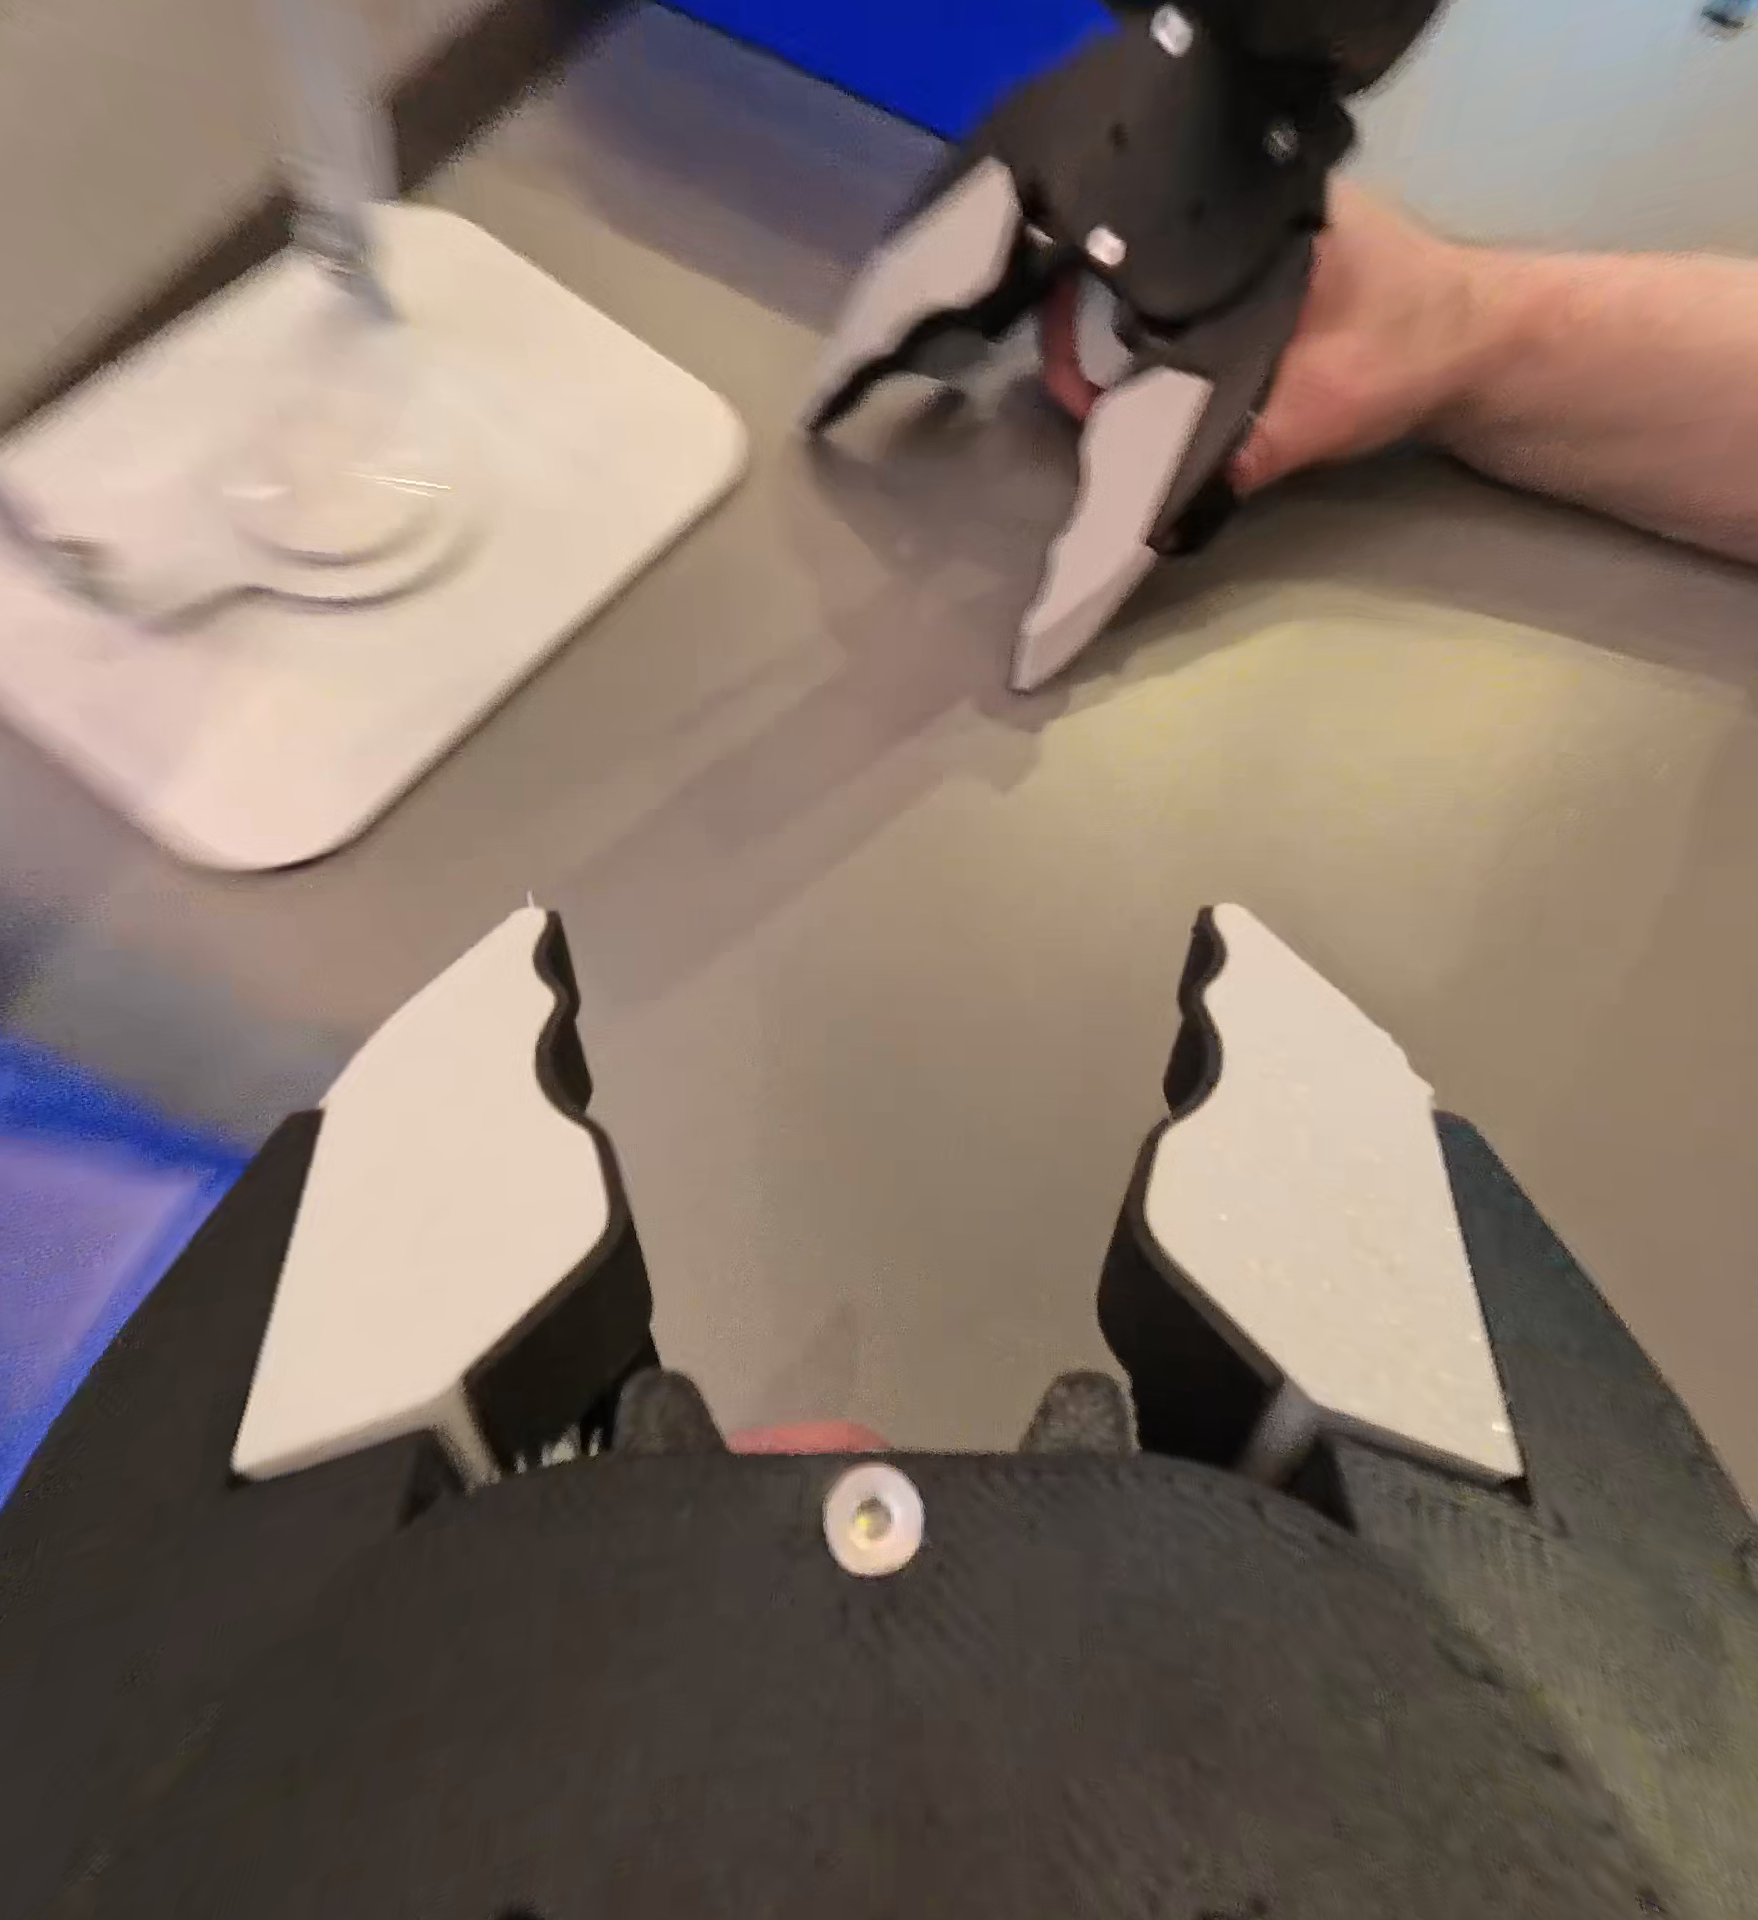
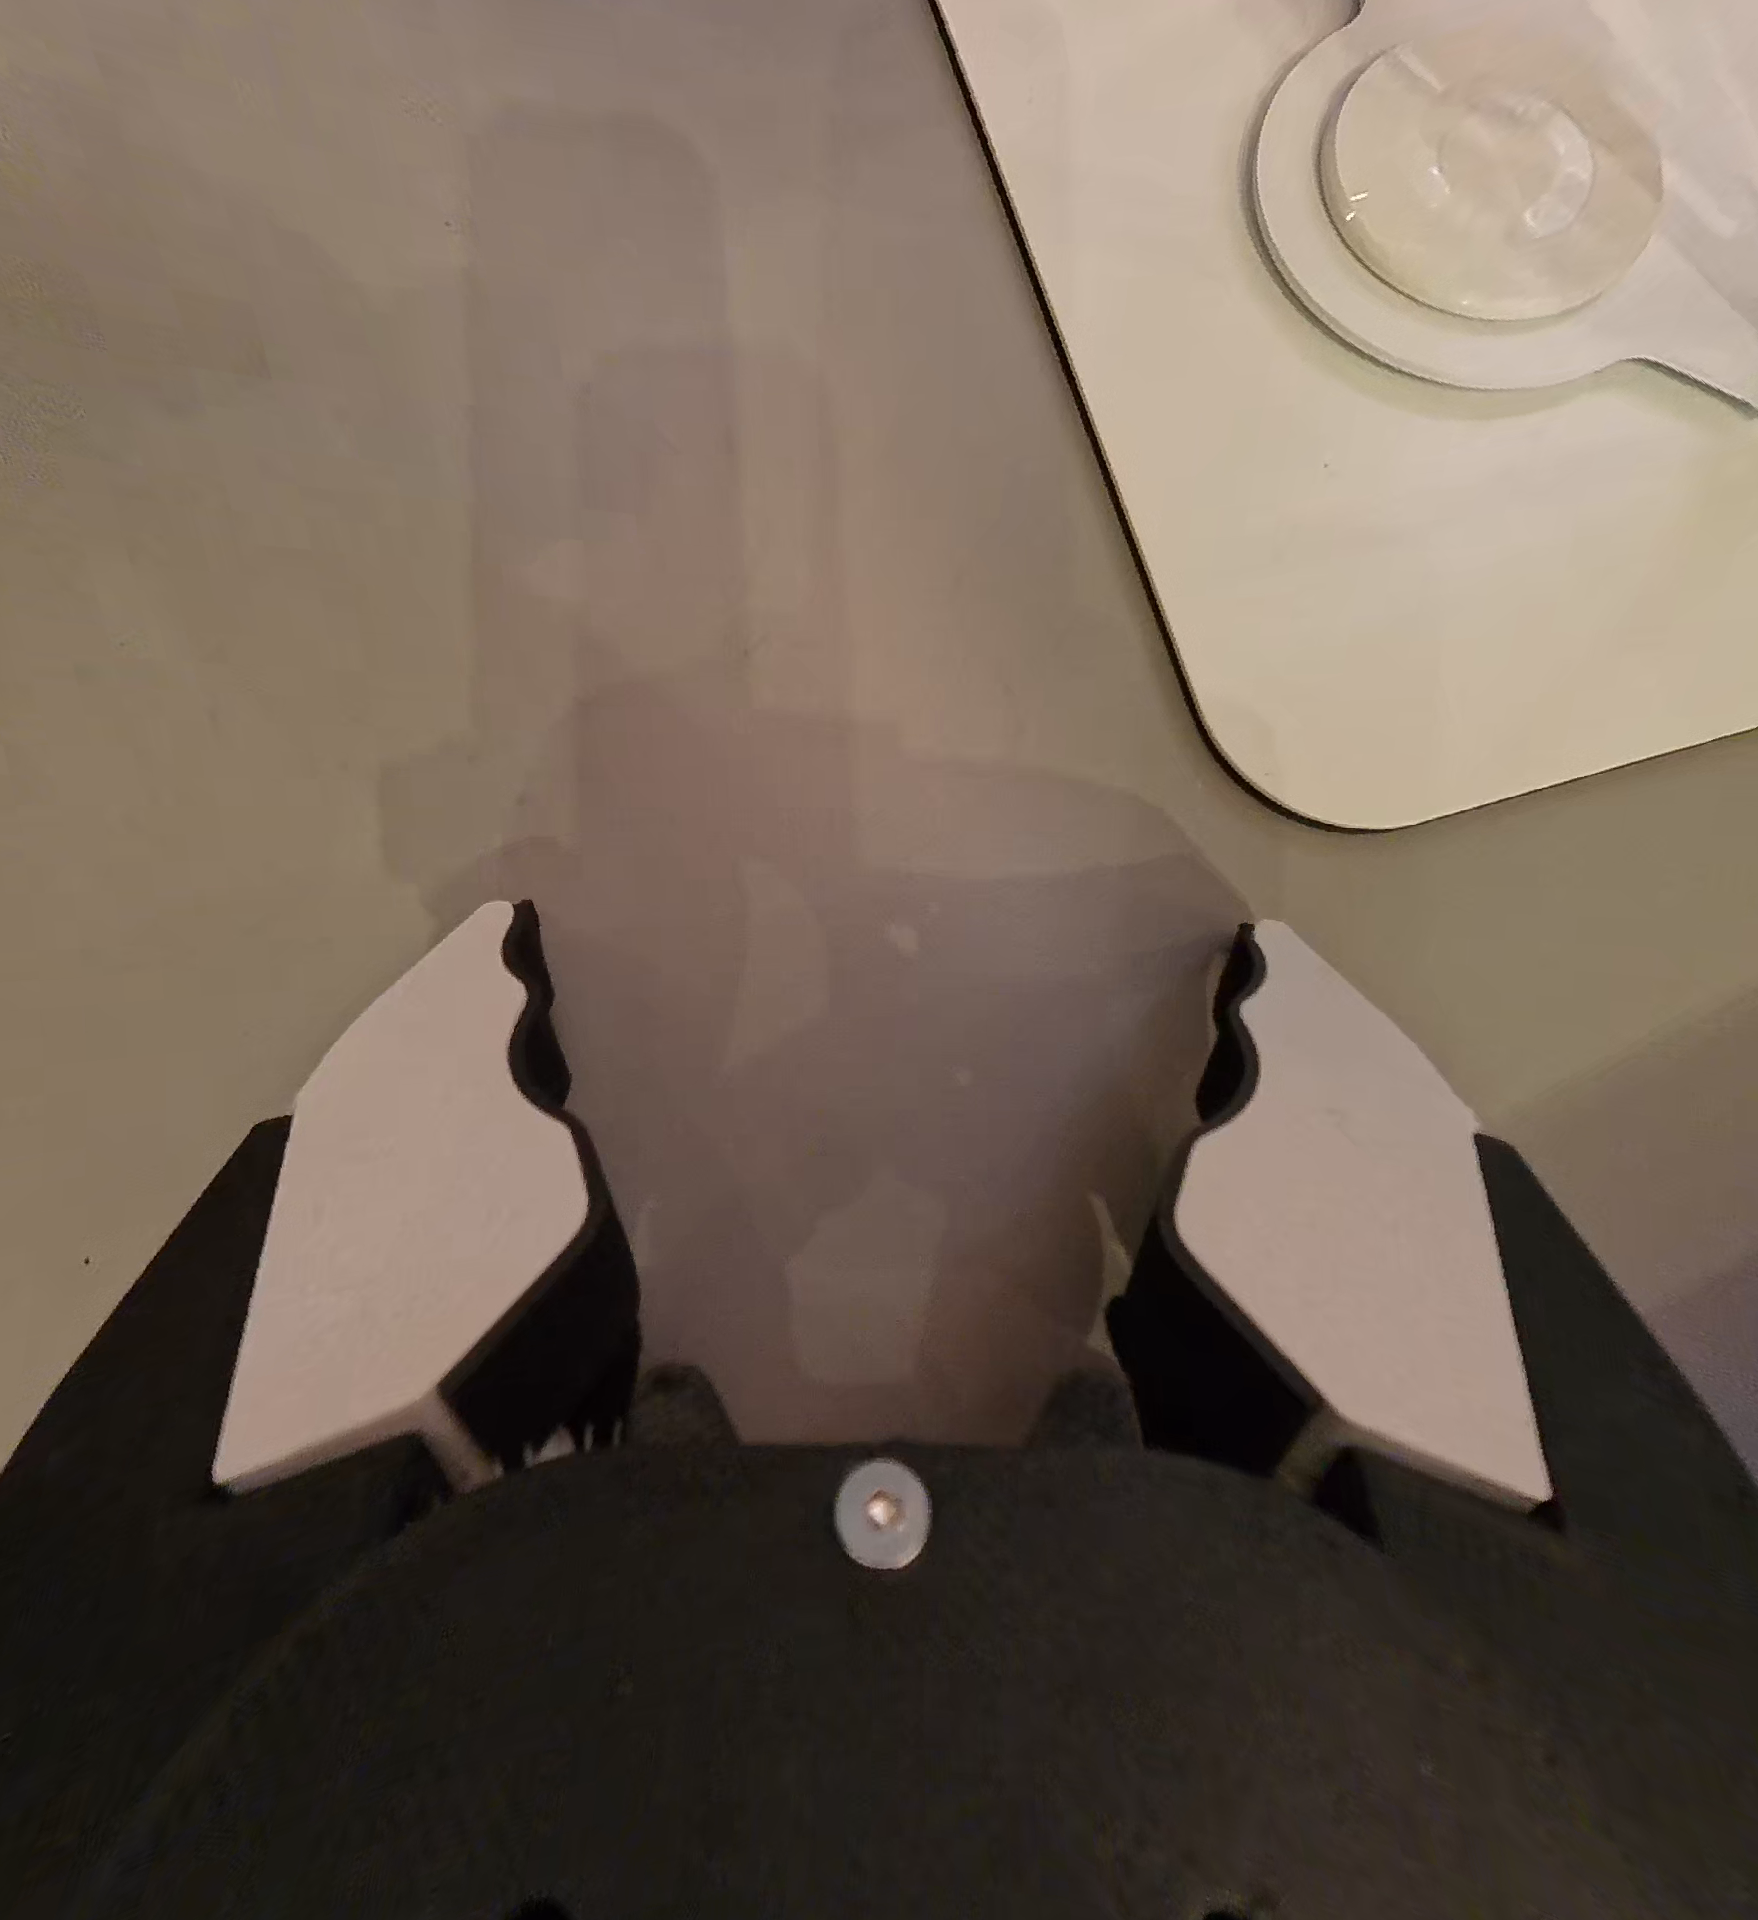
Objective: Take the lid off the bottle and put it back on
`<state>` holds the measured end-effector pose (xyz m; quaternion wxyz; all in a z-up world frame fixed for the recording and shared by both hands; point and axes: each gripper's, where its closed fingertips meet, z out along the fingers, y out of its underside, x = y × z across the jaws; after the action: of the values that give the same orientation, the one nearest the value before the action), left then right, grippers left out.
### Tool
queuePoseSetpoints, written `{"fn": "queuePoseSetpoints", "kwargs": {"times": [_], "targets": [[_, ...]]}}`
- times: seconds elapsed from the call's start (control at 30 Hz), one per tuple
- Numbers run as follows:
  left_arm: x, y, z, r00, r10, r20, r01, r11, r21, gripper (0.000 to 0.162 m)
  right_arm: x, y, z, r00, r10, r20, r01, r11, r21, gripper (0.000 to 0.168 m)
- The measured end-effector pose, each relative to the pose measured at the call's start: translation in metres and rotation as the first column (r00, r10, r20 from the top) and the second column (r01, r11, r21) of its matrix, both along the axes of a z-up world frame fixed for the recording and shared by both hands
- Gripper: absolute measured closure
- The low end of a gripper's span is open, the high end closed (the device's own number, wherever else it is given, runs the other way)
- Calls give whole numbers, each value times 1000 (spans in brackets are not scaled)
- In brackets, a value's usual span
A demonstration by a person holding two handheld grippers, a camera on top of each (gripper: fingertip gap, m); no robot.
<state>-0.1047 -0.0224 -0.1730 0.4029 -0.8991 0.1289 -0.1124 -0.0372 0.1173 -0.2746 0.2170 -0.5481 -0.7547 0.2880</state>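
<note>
So as far as I can tell, nothing's really underway yet. The left gripper has its fingers spread wide with nothing between them, just grey worktop underneath. Same story for the right gripper: fingers wide apart, holding nothing, pointed down at bare worktop. In the left wrist view you can see it resting low by the person's hand.

The bottle itself? I honestly can't pick one out. There's a white square base plate with a clear round disc sitting on a raised white mount, and in the left wrist view something blurry and see-through stands on that plate, could be it, too smeared to say. No lid visible either.

My read: both removal and refitting are still to do, unless it's all finished already.
</note>
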Motion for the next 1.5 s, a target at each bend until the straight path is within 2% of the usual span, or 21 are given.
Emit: {"fn": "queuePoseSetpoints", "kwargs": {"times": [0.07, 0.17, 0.27, 0.33, 0.4, 0.53, 0.63, 0.73, 0.77, 0.8, 0.97, 1.07, 1.2, 1.4, 1.5], "targets": [[-45, -13, 27, 983, 133, -126, -130, 991, 39, 53, 0, 0, 0, 1000, 0, 0, 0, 1000, 0, 48], [-123, -26, 48, 885, 326, -333, -328, 943, 51, 52, 0, 0, 0, 1000, -2, -1, 2, 1000, 0, 49], [-188, -26, 40, 812, 418, -408, -473, 880, -39, 51, 0, 0, 0, 1000, -2, -1, 2, 1000, 0, 49], [-225, -24, 22, 767, 446, -461, -552, 825, -120, 50, 0, 0, 0, 1000, -2, -1, 2, 1000, -1, 49], [-253, -24, 1, 728, 430, -534, -606, 767, -210, 40, 0, 1, 0, 1000, -2, -1, 2, 1000, -1, 49], [-286, -25, -35, 699, 332, -633, -650, 663, -371, 39, -1, 1, 0, 1000, -4, -1, 4, 1000, -1, 50], [-293, -28, -58, 735, 301, -607, -644, 591, -486, 43, -1, 1, 0, 1000, -5, -2, 5, 1000, -1, 50], [-297, -35, -80, 765, 250, -593, -622, 522, -583, 56, -1, 2, 0, 1000, -6, -3, 6, 1000, -2, 51], [-299, -38, -85, 770, 240, -591, -620, 502, -603, 51, -1, 2, 0, 1000, -6, -3, 6, 1000, -2, 51], [-301, -33, -85, 770, 278, -574, -624, 514, -589, 64, -1, 2, 0, 1000, -6, -3, 6, 1000, -2, 51], [-304, -25, -84, 779, 345, -524, -616, 578, -535, 70, -1, 2, 0, 1000, -6, -3, 6, 1000, -2, 51], [-300, -24, -71, 775, 417, -474, -622, 631, -463, 74, -1, 2, 0, 1000, -6, -3, 6, 1000, -1, 51], [-292, -31, -46, 750, 504, -429, -649, 687, -327, 74, -1, 2, 0, 1000, -5, -3, 5, 1000, -2, 51], [-247, -53, 11, 750, 614, -245, -645, 762, -64, 74, 0, 1, 1, 1000, 1, -4, -1, 1000, -10, 53], [-203, -57, 42, 801, 581, -141, -569, 814, 120, 74, 1, -2, 5, 1000, 5, -15, -6, 999, -53, 53]]}}
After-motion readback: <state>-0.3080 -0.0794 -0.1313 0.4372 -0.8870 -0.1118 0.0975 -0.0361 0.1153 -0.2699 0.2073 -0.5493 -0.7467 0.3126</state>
